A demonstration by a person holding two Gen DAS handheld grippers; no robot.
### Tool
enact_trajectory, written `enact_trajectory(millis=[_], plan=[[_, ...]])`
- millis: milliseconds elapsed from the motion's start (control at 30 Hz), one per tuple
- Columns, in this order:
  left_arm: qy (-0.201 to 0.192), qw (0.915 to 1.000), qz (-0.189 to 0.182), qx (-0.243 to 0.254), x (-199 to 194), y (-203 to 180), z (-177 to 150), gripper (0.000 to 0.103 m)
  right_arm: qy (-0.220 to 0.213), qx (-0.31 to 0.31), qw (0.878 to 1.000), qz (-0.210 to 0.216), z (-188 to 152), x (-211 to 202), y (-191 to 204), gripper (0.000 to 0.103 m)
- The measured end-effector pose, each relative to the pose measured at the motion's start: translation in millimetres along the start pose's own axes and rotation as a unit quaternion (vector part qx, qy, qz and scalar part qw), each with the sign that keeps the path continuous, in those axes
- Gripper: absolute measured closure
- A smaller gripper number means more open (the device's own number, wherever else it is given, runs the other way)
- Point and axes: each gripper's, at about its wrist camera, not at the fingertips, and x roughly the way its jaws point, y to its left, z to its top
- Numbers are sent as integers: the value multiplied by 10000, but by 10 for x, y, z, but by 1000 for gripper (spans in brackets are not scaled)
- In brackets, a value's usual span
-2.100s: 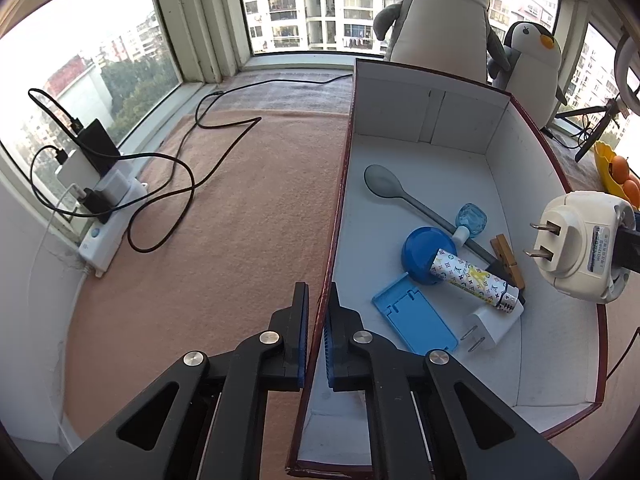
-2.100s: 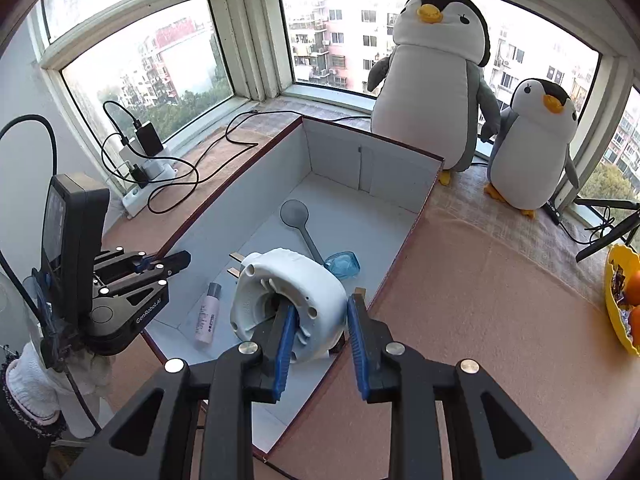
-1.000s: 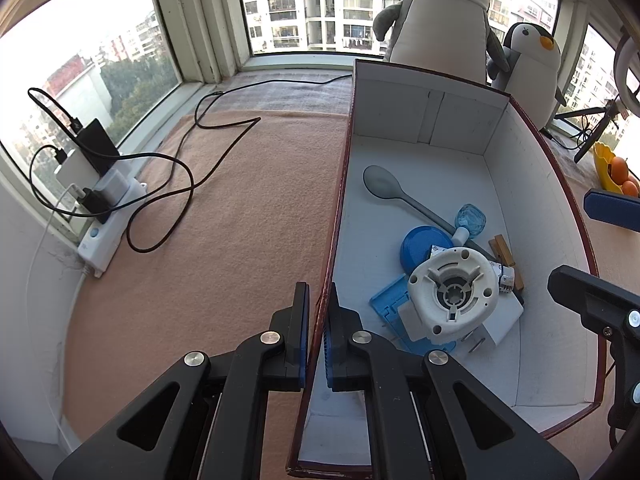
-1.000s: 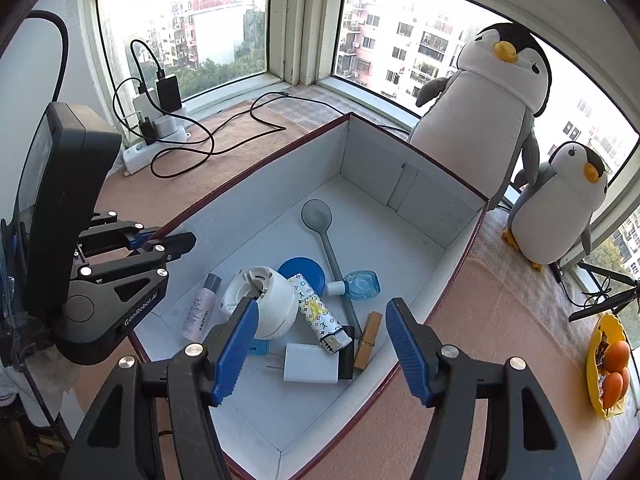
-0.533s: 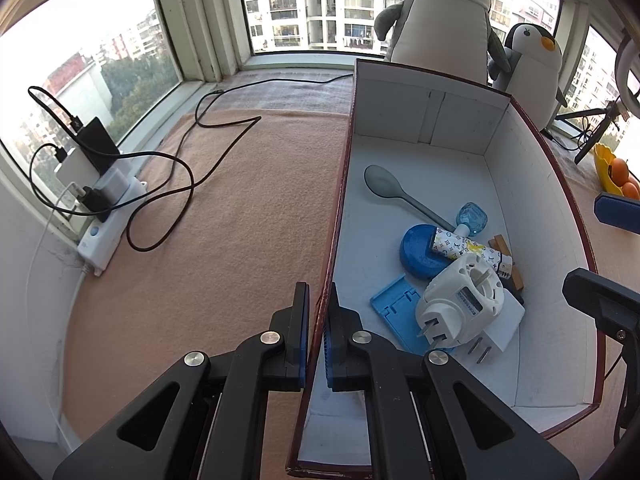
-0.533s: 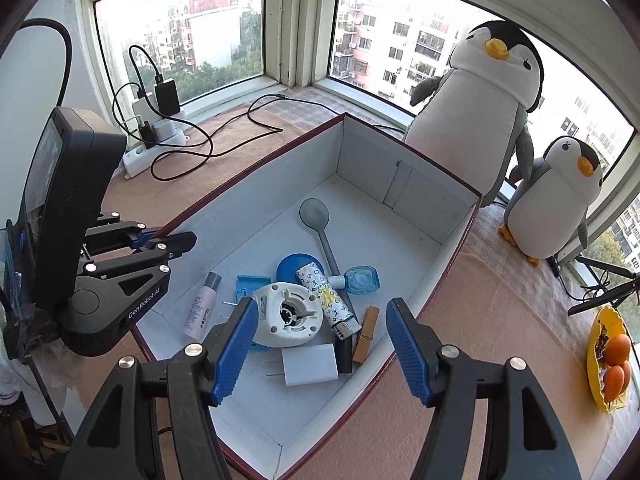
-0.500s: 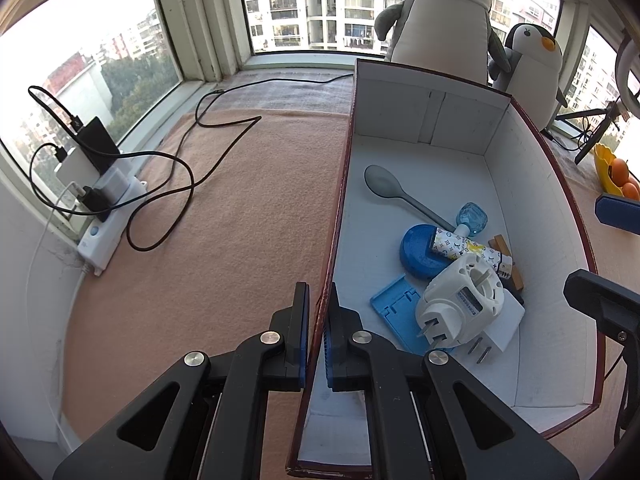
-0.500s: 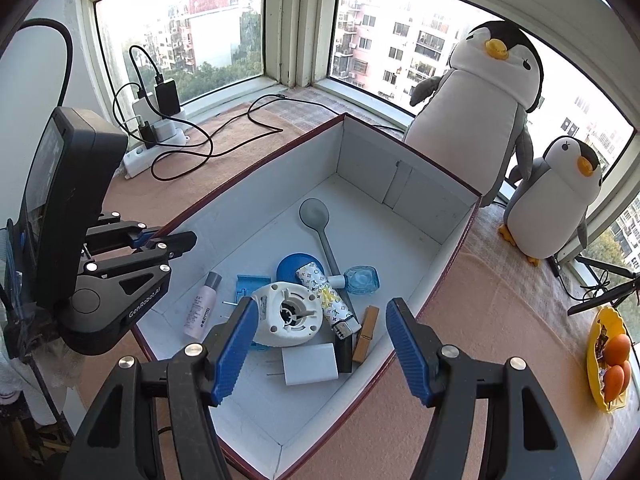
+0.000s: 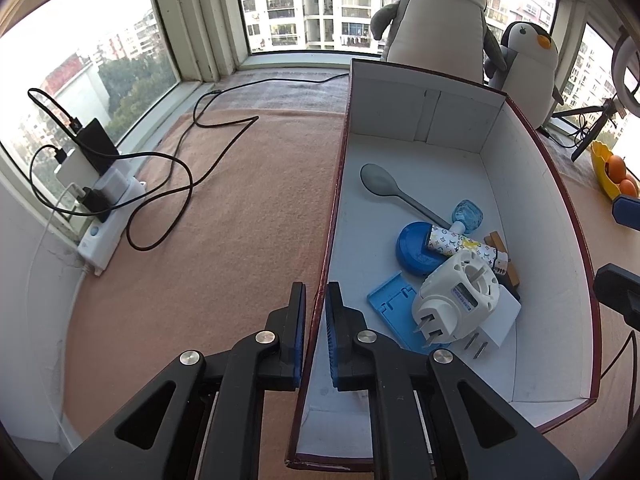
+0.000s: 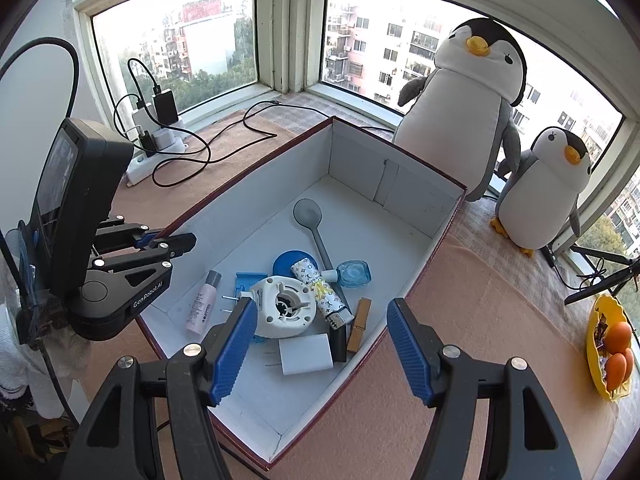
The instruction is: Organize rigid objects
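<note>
Your left tongs (image 9: 316, 332) are pinching the near left wall of the box (image 9: 334, 216), holding it steady on the surface (image 9: 224, 216). Your right tongs (image 10: 322, 344) are spread wide and empty, hovering above the near end of the box.

The round white plug-in device (image 10: 284, 310) lies inside the box, on top of the blue stand (image 9: 390, 306) and leaning on the white charger (image 10: 306, 354), with its prongs pointing toward the near left. Around it sit the blue lid (image 9: 414, 246), the patterned tube (image 9: 460, 246), the grey spoon (image 10: 310, 220), the small glass bottle (image 10: 354, 274), the wooden clip (image 10: 358, 324) and the pink bottle (image 10: 204, 306).

The device looks like hard plastic, stiff and probably light, but its domed shell is likely slippery. If you need to shift it, grip across the flat sides of the body, not the prongs or the curved rim. The glass bottle is the fragile piece; take it by the cap end, gently. The spoon is thin, so pinch its handle mid-length.
</note>
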Motion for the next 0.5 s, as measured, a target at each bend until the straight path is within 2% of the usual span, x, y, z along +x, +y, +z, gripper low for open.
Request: enact_trajectory(millis=[67, 100, 267, 400, 500], plan=[[-96, 10000, -16, -15, -51, 7, -5, 58, -39, 98, 9999, 11, -35, -56, -53, 37], [-164, 9999, 7, 0, -82, 4, -11, 53, -64, 152, 9999, 0, -55, -88, -82, 37], [-361, 9993, 94, -18, -237, 38, -22, 44, -176, 369, 9991, -93, -173, -254, -228, 36], [-589, 9980, 219, -82, -444, 68, -37, 43, -315, 573, 9977, -193, -280, -429, -344, 32], [-719, 9972, 128, -170, -648, 58, -50, 42, -457, 706, 9960, -318, -359, -580, -413, 30]])
